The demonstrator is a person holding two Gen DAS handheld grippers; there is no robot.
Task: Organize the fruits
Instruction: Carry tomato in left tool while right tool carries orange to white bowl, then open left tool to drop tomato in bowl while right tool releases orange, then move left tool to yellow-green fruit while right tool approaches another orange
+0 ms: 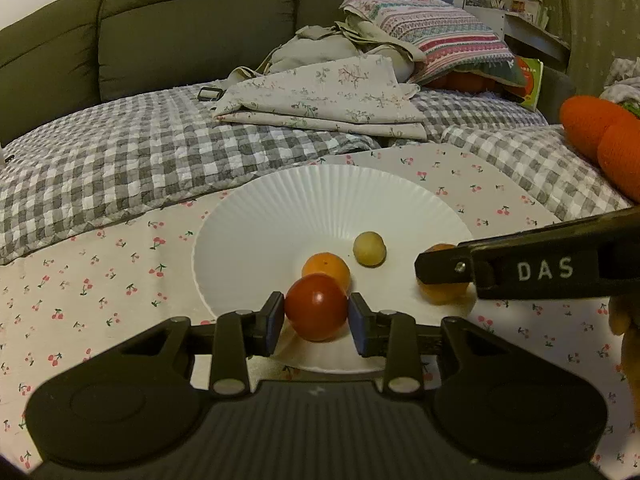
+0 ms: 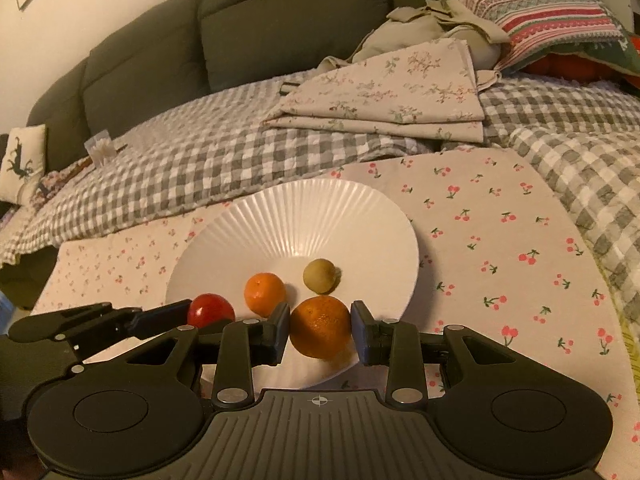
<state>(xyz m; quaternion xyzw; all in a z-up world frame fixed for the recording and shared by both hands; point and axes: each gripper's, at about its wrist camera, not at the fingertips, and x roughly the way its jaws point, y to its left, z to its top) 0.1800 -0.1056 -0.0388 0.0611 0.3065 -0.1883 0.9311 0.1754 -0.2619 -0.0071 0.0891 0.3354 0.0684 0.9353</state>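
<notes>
Both hand-held grippers work the ribbed white plate (image 2: pixel 320 208): the left hand-held gripper (image 1: pixel 316 316) pinches a round red tomato (image 1: pixel 316 306) at 6 o'clock, the right hand-held gripper (image 2: pixel 320 330) a large orange mandarin (image 2: pixel 320 326) at 4 o'clock. Loosened too soon, either fruit could roll off the rim.

Dim, warm indoor light tints both fisheye views yellowish. Soft shadows fall toward 4 o'clock of the fruit on the white plate (image 2: pixel 320 216). Corners vignette black, straight edges bow outward, and distant bedding looks soft and grainy.
</notes>
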